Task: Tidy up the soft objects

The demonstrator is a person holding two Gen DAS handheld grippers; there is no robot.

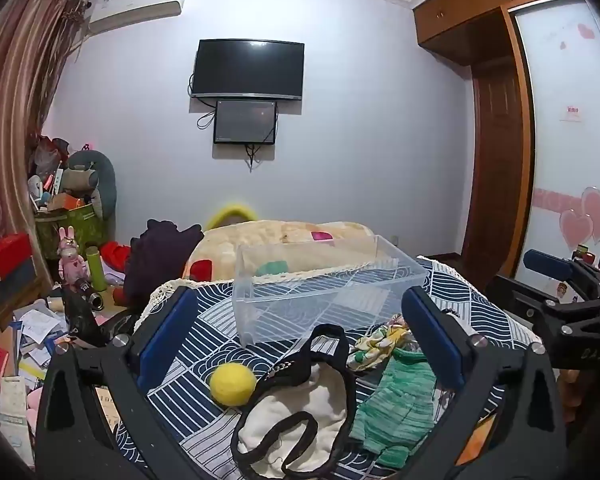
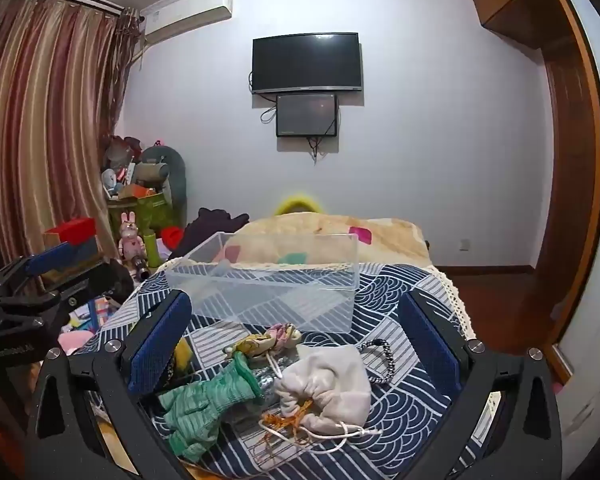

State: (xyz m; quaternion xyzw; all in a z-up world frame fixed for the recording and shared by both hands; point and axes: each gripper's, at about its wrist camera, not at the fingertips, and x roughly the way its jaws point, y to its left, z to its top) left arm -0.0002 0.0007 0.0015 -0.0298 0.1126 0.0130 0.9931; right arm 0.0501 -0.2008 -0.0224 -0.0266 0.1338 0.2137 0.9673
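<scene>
An empty clear plastic bin [image 1: 324, 284] [image 2: 272, 280] stands on a blue-and-white patterned cloth [image 1: 216, 320] [image 2: 400, 380]. In front of it lie soft things: a yellow felt ball [image 1: 232, 384], a white cloth with black trim [image 1: 300, 408], a green knit glove [image 1: 400, 400] [image 2: 208, 400], a floral scrunchie [image 1: 380, 340] [image 2: 272, 338], a beige drawstring pouch [image 2: 328, 384] and a black-and-white braided cord [image 2: 380, 360]. My left gripper [image 1: 300, 332] is open above the white cloth. My right gripper [image 2: 296, 344] is open above the glove and pouch. Both are empty.
A beige blanket [image 1: 284, 240] [image 2: 340, 232] lies behind the bin. A cluttered floor and shelf with boxes, papers and a pink bunny figure [image 1: 70, 256] [image 2: 131, 236] are at the left. A wardrobe [image 1: 496, 120] stands at the right. The right gripper shows in the left wrist view [image 1: 568, 292].
</scene>
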